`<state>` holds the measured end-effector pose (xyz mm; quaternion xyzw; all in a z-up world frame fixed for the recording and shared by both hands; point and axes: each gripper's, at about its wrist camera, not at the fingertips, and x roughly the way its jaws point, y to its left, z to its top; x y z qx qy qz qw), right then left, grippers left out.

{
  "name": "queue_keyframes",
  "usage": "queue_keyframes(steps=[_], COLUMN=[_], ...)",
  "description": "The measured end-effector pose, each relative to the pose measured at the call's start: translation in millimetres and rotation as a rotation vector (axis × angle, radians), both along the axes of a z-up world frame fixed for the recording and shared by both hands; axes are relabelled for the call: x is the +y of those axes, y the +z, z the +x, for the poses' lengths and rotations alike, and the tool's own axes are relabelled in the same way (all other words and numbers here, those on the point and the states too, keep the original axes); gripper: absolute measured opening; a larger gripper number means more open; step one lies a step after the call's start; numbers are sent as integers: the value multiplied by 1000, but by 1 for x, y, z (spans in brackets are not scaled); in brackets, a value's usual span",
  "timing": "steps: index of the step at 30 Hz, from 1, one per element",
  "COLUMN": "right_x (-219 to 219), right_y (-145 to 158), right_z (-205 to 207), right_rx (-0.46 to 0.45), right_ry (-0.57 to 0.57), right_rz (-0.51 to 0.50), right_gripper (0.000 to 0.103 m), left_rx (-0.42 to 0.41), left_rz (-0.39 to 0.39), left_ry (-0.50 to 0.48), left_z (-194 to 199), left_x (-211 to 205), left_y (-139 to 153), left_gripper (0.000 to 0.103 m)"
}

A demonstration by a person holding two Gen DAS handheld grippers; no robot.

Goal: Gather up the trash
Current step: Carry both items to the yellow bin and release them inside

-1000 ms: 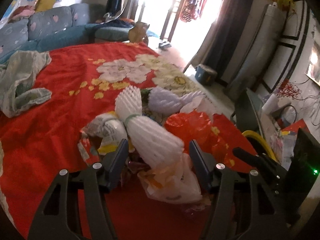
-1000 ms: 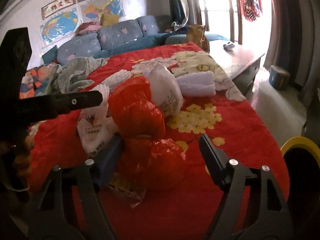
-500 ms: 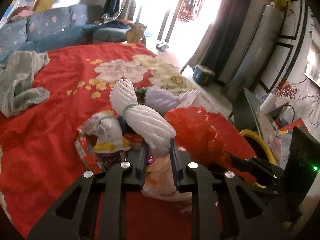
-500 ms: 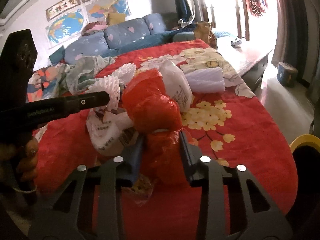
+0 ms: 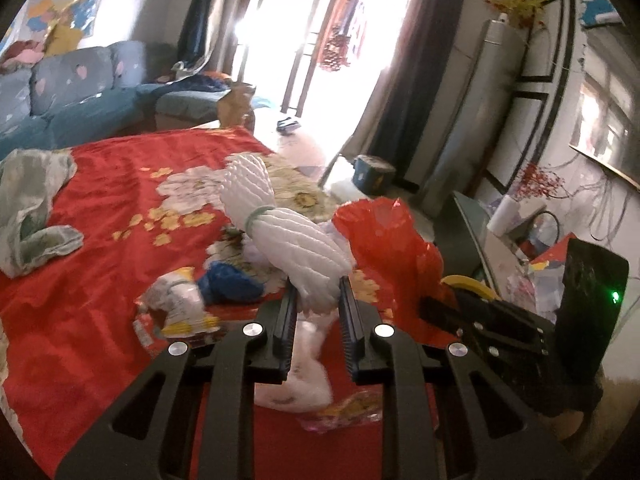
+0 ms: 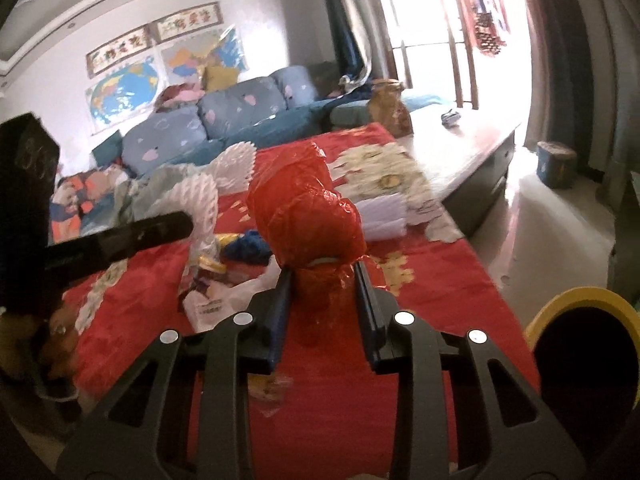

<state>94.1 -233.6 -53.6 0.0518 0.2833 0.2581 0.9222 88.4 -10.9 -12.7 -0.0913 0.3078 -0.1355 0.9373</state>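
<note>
Over a table draped in red floral cloth (image 5: 100, 184), the left tool (image 5: 317, 300) clamps the near end of a white foam fruit net (image 5: 292, 240), while the right tool (image 6: 323, 280) pinches a crumpled red plastic bag (image 6: 304, 216) at its waist. Both look feather-light, soft and crushable; loose wrappers (image 5: 180, 308) lie on the cloth at near left.

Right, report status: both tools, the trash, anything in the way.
Left tool shut on foam net. Right tool shut on red bag. More trash on bed. Bin path clear.
</note>
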Motion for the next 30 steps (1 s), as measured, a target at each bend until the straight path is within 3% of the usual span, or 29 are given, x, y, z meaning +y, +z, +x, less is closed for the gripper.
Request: queue_keyframes(steps=[30], right_x=[-138], right_y=[-12], right_z=[-6], right_rx=[74], right_ry=[-470], right_rz=[32], right_gripper=[24], left_rx=[-35], left_rz=[16], left_ry=[-329], left_z=[-1], left_x=[-131], left_y=[-6], left_gripper=[19])
